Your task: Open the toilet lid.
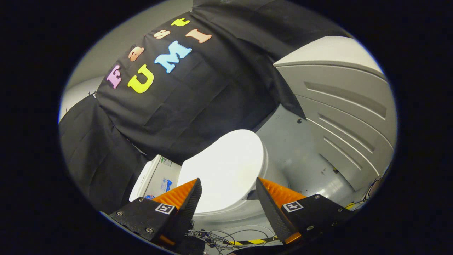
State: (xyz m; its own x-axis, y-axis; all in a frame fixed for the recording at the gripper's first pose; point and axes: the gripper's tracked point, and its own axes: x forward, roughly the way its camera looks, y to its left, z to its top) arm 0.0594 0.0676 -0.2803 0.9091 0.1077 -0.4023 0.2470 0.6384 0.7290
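Note:
A white toilet stands on the grey floor with its lid (226,166) lying flat and closed over the bowl (247,209). Its tank (157,175) sits behind the lid, against the black cloth wall. My gripper (228,189) hovers above the lid, open, with a wide gap between its fingers. The lid's front half shows through that gap, some way beyond the fingertips. Neither finger touches the lid.
A large grey ribbed panel (347,117) rises to the right of the toilet. Black cloth (184,102) hangs behind it. Grey floor (300,152) lies between toilet and panel. Loose cables (226,239) and striped tape lie on the floor below the bowl.

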